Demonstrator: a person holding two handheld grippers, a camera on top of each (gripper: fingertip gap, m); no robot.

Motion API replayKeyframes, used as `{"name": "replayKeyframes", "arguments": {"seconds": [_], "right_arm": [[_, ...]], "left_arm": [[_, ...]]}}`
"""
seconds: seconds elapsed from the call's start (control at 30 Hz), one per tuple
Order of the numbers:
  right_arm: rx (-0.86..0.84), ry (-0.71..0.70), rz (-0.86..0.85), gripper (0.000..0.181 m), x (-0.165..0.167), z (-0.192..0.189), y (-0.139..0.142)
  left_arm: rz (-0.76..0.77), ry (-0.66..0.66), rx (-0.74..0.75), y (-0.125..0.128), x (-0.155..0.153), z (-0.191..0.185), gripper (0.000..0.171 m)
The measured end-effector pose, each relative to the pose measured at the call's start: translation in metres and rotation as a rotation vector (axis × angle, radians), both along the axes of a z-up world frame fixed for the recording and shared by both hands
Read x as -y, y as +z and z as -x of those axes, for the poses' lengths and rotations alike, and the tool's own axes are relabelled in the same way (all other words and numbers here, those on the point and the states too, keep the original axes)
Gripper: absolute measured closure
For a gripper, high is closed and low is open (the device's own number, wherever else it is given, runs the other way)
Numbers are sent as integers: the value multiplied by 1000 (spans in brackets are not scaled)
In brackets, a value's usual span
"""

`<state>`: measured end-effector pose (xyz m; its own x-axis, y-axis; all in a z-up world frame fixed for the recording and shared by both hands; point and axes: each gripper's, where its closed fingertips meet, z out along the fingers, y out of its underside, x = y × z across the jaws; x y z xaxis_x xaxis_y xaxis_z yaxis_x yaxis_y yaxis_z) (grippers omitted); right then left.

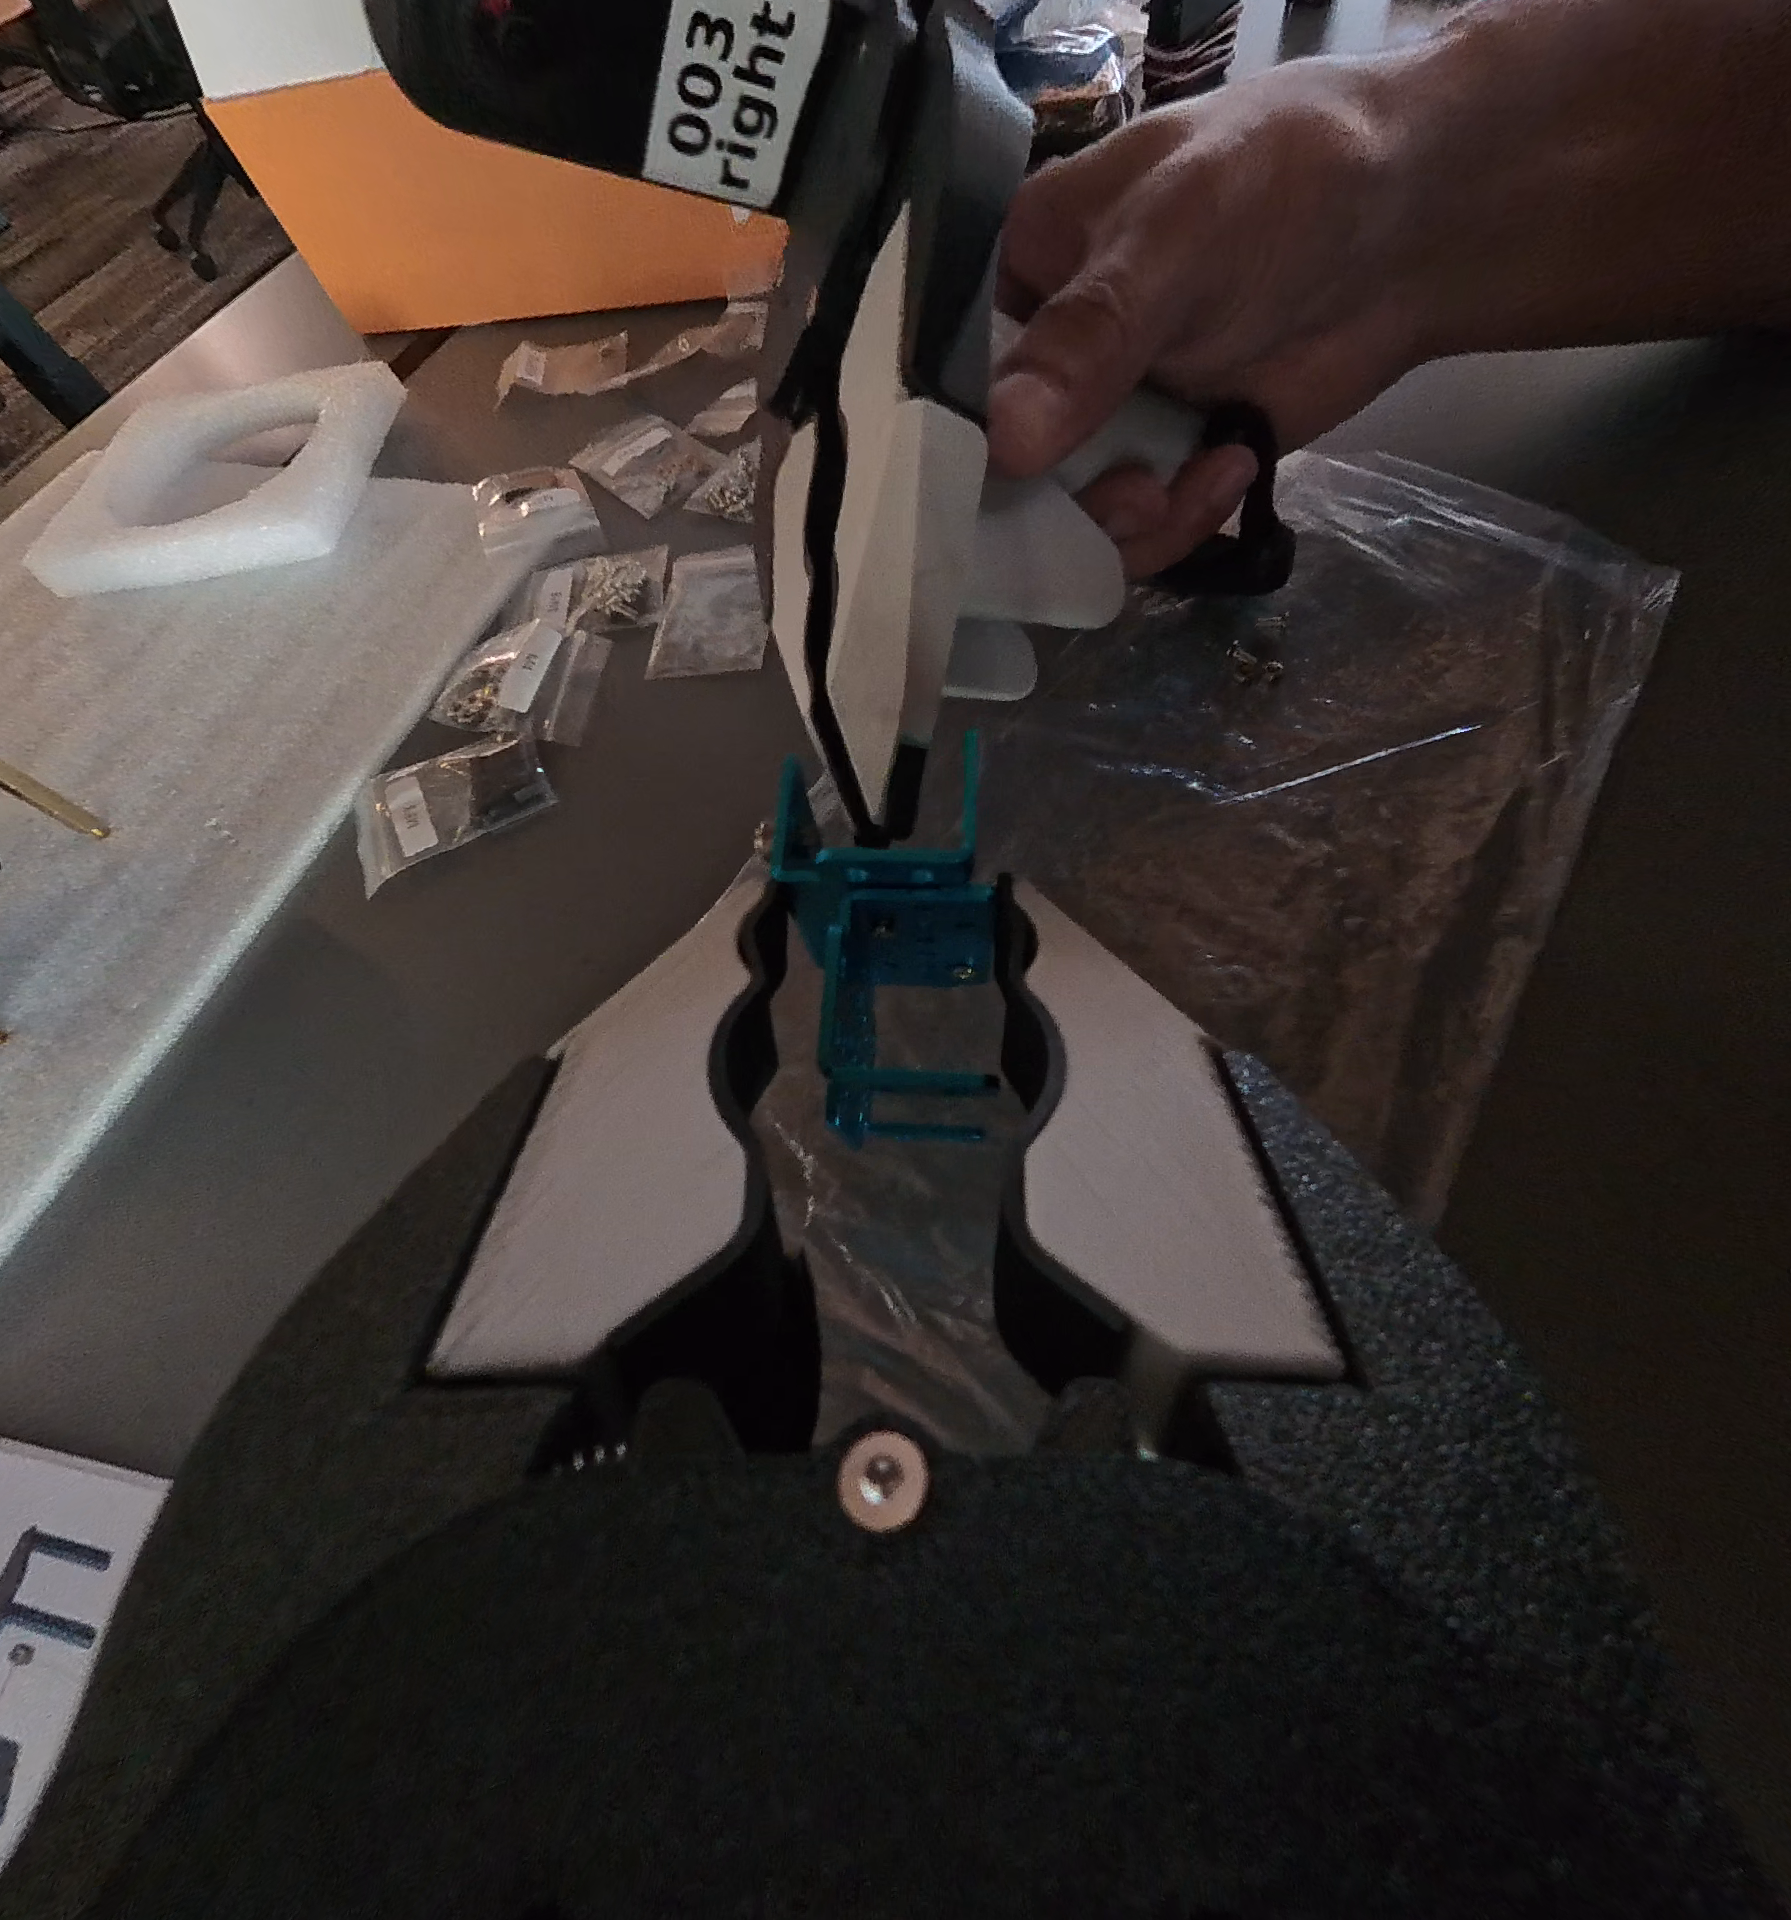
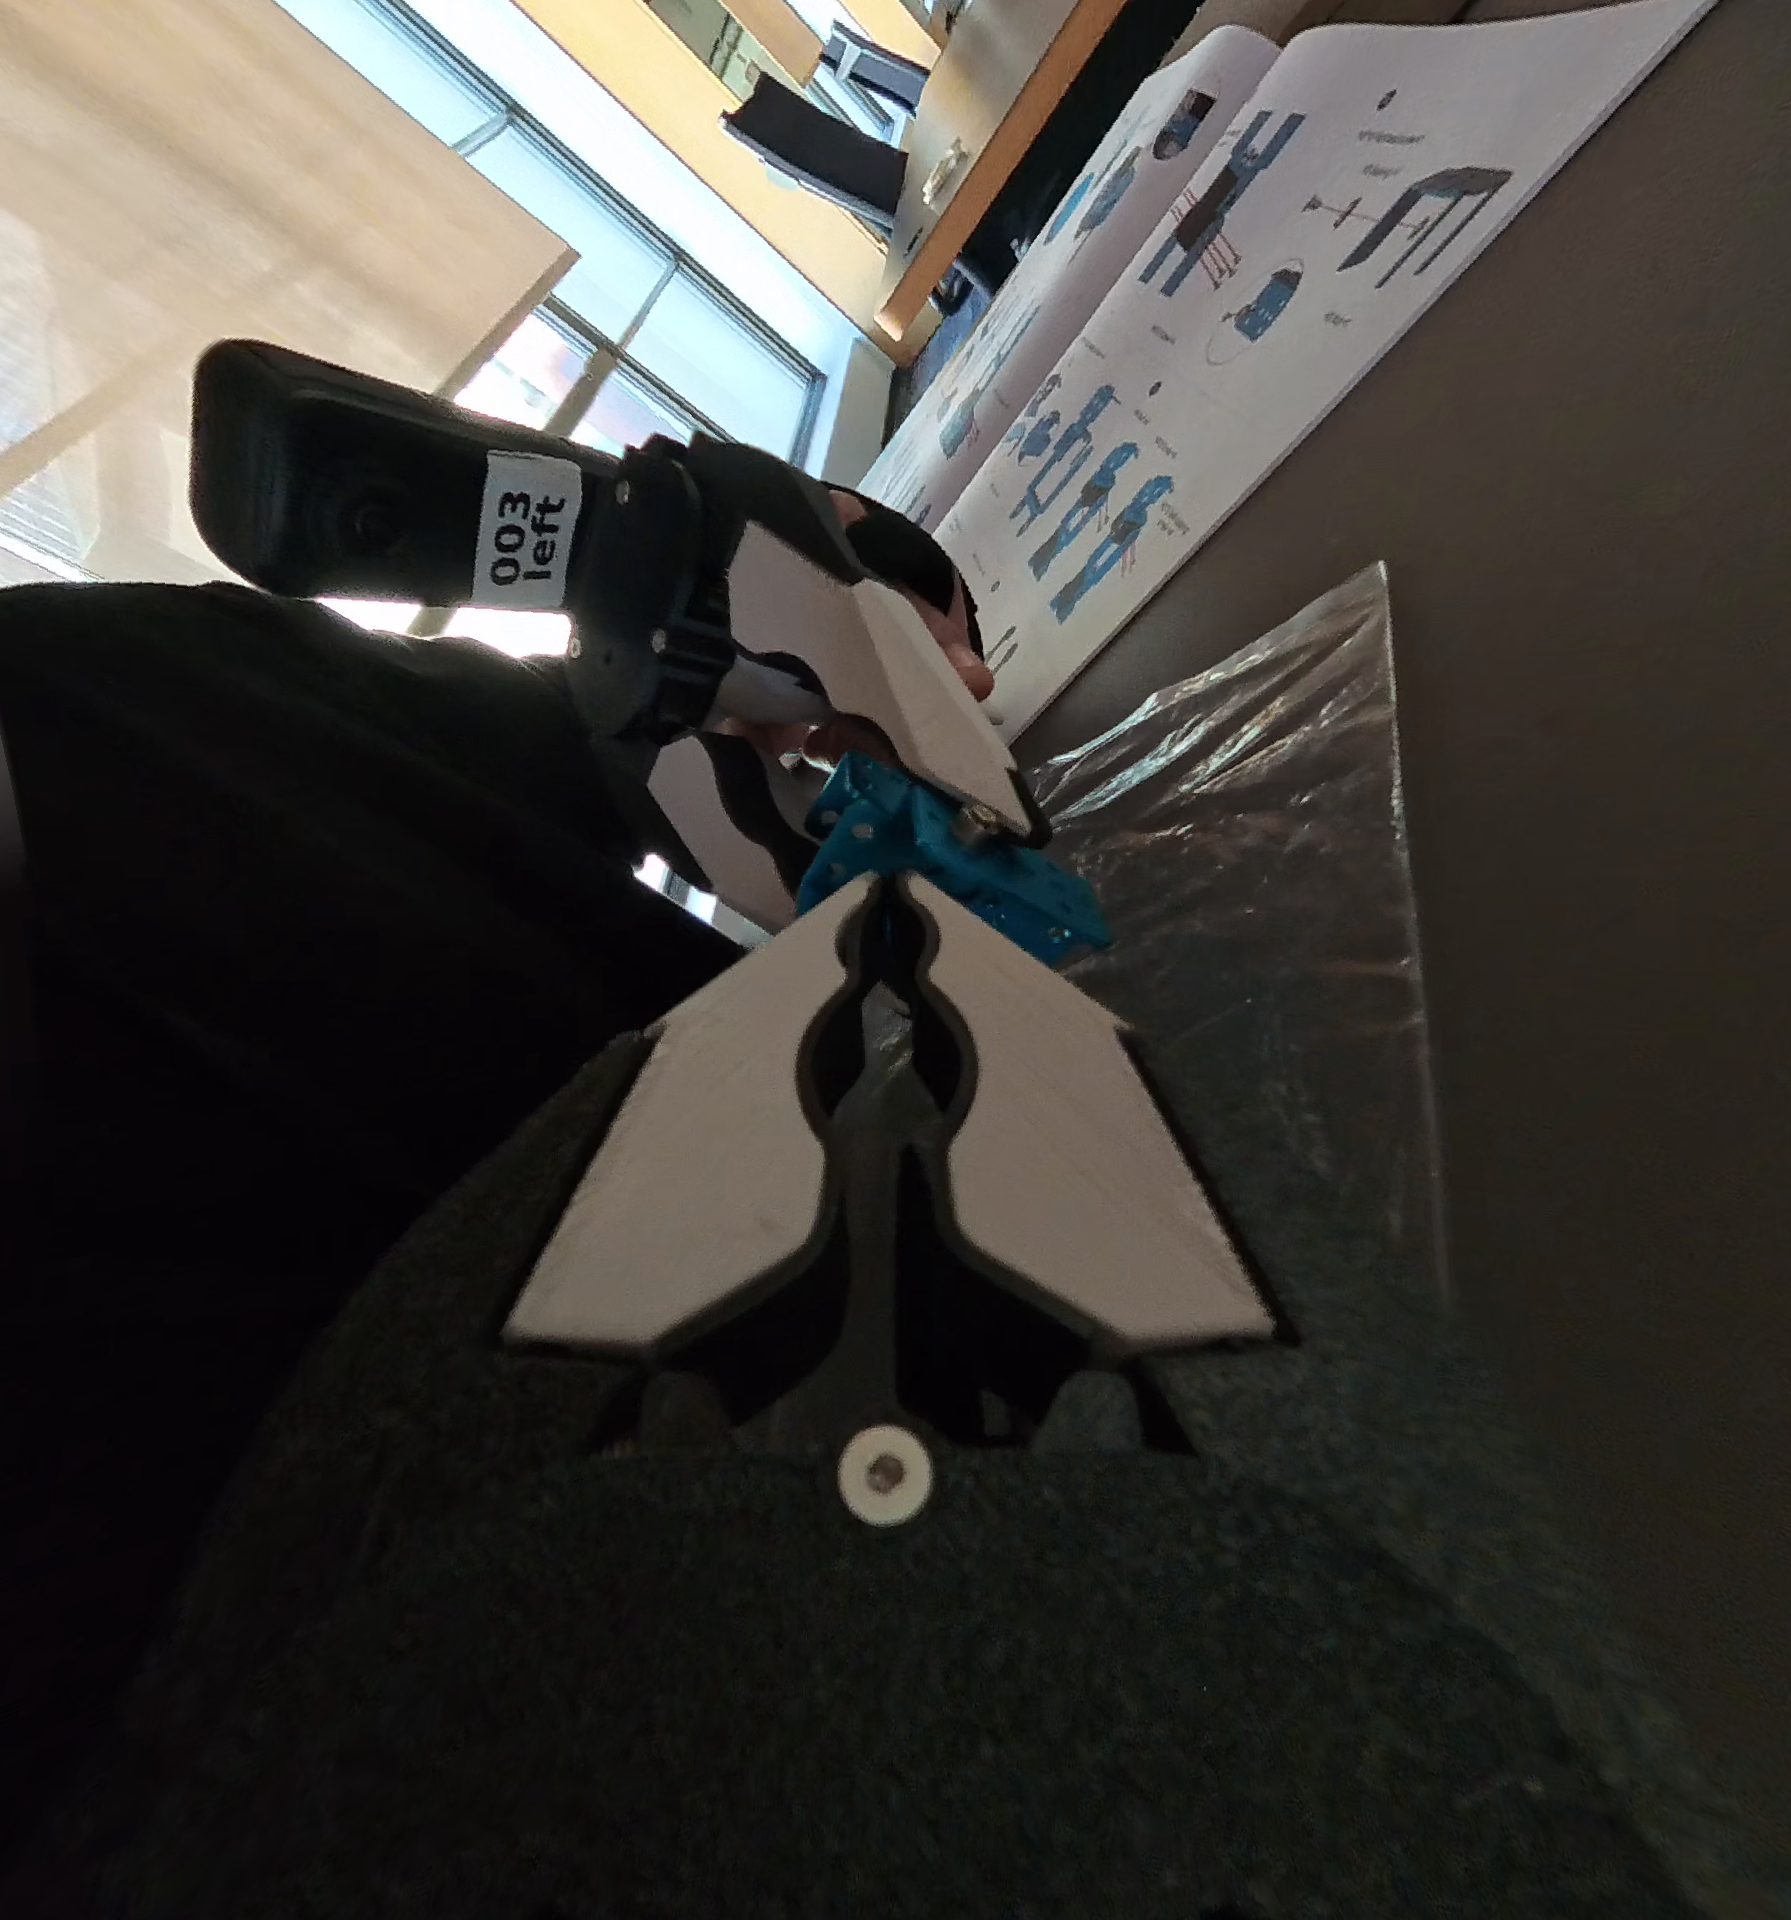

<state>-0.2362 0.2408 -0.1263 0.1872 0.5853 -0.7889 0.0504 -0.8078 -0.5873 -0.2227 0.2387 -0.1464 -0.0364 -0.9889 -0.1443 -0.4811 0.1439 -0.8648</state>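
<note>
Left tongs (image 1: 896, 914) grip one teal bracket (image 1: 891, 966); right tongs (image 2: 886, 883) pinched together.

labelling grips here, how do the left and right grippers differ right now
The left gripper has its jaws spread around the blue bracket assembly, gripping it; the right gripper has its jaws almost together. Left grips its sides; right points down onto its top. Both have white fingers.

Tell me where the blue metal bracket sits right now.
In the left wrist view the blue metal bracket sits centre frame, clamped at the tips of the left gripper, above the clear plastic bag, with the right gripper touching its far end.
</note>
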Motion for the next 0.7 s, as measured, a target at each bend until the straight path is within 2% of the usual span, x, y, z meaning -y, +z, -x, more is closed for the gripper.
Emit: {"name": "replayKeyframes", "arguments": {"seconds": [0.13,0.23,0.3,0.4,0.43,0.47,0.53,0.7], "right_arm": [[89,-21,-27,181,-3,-5,-11],[253,-26,-136,181,-7,-21,-22],[352,60,-235,178,4,-28,-23],[502,226,-461,162,34,-27,-24],[556,268,-523,161,42,-23,-28],[616,283,-581,168,44,-20,-33],[719,351,-623,174,51,-16,-45],[813,468,-589,172,55,-11,-55]], "left_arm": [[1,7,-22,-5,-2,1,132],[-8,4,-53,-9,-2,3,131],[-8,16,-64,-10,-6,5,132],[9,39,-69,-9,-13,9,131],[13,48,-69,-8,-16,10,131],[16,56,-69,-8,-19,11,132],[25,67,-67,-8,-22,12,132],[14,61,-73,-9,-20,12,132]]}}
